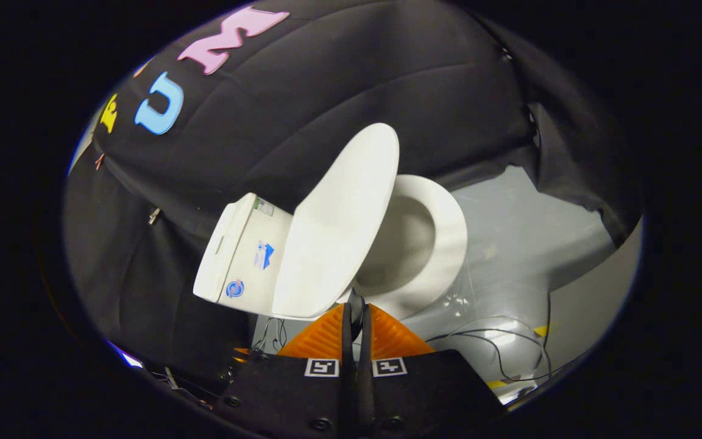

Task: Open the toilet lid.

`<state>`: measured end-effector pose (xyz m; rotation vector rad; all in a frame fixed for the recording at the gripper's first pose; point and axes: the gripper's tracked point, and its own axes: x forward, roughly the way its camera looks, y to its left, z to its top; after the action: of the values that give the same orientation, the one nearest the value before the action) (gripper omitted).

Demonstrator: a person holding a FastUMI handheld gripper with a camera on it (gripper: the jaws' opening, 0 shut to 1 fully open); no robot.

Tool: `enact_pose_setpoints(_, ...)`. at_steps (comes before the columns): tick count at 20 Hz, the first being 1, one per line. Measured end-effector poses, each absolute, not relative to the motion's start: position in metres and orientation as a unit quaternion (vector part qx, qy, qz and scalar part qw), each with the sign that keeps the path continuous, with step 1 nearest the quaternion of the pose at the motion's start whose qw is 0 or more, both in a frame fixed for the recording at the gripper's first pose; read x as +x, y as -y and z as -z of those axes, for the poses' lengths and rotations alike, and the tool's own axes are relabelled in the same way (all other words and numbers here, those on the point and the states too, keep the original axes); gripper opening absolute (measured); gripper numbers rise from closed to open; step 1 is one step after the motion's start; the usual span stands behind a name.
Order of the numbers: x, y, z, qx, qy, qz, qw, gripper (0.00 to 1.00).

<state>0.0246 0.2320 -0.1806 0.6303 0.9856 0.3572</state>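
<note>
Beyond the clenched, empty fingers (357, 317), the lid (339, 225) stands raised off the seat (448, 238), bowl exposed; task looks essentially done.

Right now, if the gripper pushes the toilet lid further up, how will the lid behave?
The lid looks like stiff, smooth plastic, so it would probably swing as one piece without bending. The closed orange fingers might slip on its glossy surface. Standing half-raised over the seat, it might drop back.

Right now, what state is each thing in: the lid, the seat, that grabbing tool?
Toilet lid: raised, standing partly open off the seat.
Toilet seat: down on the bowl, uncovered.
Tool: fingers closed together, tips just below the lid's lower edge; I cannot tell whether they touch it.
Cables: lying loose on the floor.
</note>
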Motion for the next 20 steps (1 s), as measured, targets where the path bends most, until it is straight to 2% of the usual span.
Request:
enact_pose_setpoints(3, 0.032, -0.256, 0.128, 0.25, -0.426, -0.197, 0.847, 0.06)
enact_pose_setpoints(8, 0.045, -0.302, 0.071, 0.14, -0.364, -0.206, 0.897, 0.06)
enact_pose_setpoints(20, 0.05, -0.434, -0.013, 0.031, -0.25, -0.267, 0.93, 0.06)
